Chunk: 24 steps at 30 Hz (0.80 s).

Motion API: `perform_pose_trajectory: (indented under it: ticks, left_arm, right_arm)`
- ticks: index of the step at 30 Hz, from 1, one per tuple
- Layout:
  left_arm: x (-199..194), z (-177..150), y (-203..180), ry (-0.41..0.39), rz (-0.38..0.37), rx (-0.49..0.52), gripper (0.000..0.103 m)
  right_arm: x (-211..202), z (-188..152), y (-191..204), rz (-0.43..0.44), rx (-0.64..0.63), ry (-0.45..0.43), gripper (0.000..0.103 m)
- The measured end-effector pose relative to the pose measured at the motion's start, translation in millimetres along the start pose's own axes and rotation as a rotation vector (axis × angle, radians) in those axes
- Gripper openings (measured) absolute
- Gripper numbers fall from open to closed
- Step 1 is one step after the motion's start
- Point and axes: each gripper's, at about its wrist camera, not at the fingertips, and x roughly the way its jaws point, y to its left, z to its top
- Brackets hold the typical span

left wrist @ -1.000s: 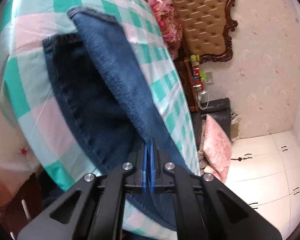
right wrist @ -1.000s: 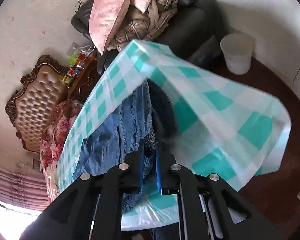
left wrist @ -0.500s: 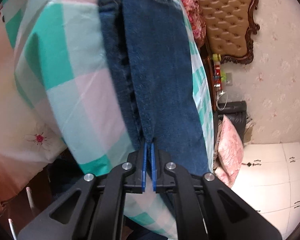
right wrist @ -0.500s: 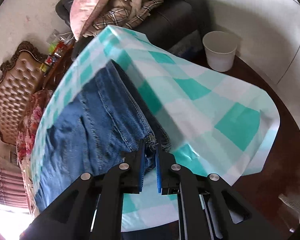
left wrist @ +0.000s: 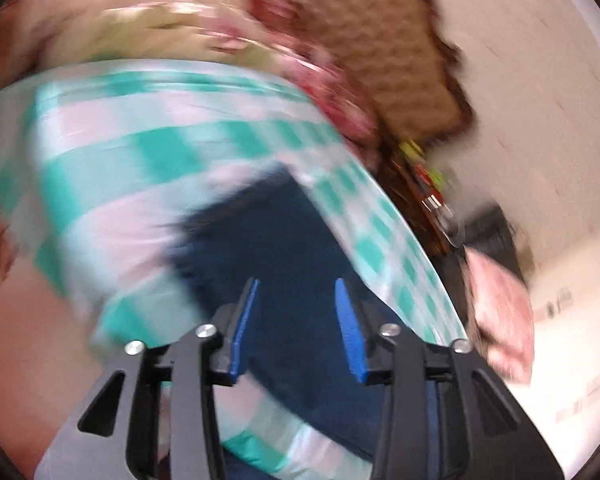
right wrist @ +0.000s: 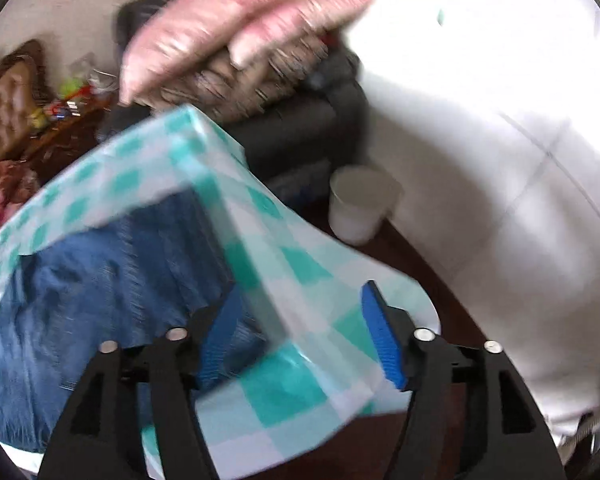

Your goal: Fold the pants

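Two grippers opening over folded jeans on a checked cloth.

Both sets of jaws are spreading, and nothing seems caught between the blue pads, though motion blur makes that hard to confirm. The left gripper (left wrist: 296, 328) hangs just above the dark pants (left wrist: 284, 248), which lie on the green-and-white tablecloth (left wrist: 140, 152). The right gripper (right wrist: 300, 336) sits over the cloth's edge, the pants (right wrist: 100, 280) by its left finger. Judging by this, the step is letting go: lift straight off so no pad drags the denim, then check that edges align before the next fold.
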Motion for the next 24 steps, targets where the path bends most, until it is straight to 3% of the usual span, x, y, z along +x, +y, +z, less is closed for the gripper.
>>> perform_pose_trajectory:
  ticks: [2, 4, 5, 7, 10, 11, 14, 16, 18, 20, 24]
  left_arm:
    - [14, -2, -9, 0.042, 0.003, 0.071, 0.045]
    - [38, -8, -5, 0.124, 0.068, 0.093, 0.045]
    - [47, -7, 5, 0.153, 0.117, 0.059, 0.035]
    - [44, -3, 14, 0.129, 0.175, -0.007, 0.023]
    - [24, -5, -13, -0.018, 0.357, 0.089, 0.047]
    - [22, -11, -28, -0.049, 0.370, 0.149, 0.049]
    - [40, -45, -99, -0.036, 0.318, 0.423, 0.050]
    - [62, -84, -158, 0.005, 0.262, 0.605, 0.050]
    - [89, -111, -203, 0.056, 0.192, 0.693, 0.046]
    - [109, -147, -244, 0.116, 0.094, 0.774, 0.032]
    - [156, -196, -300, 0.199, -0.014, 0.848, 0.025]
  right_arm:
    - [-6, 6, 24, 0.063, -0.059, -0.053, 0.074]
    - [-5, 9, 52, 0.135, -0.117, -0.063, 0.077]
    - [-2, 10, 67, 0.168, -0.142, -0.056, 0.077]
    - [6, 13, 93, 0.229, -0.190, -0.058, 0.077]
    - [20, 21, 124, 0.219, -0.252, -0.068, 0.077]
    - [27, 24, 132, 0.221, -0.269, -0.062, 0.077]
    - [55, 32, 169, 0.216, -0.360, -0.031, 0.077]
    - [75, 31, 195, 0.181, -0.459, -0.061, 0.075]
    - [102, 30, 208, 0.016, -0.511, -0.057, 0.075]
    - [115, 32, 198, 0.023, -0.432, -0.038, 0.079]
    - [116, 24, 196, -0.017, -0.432, -0.081, 0.084]
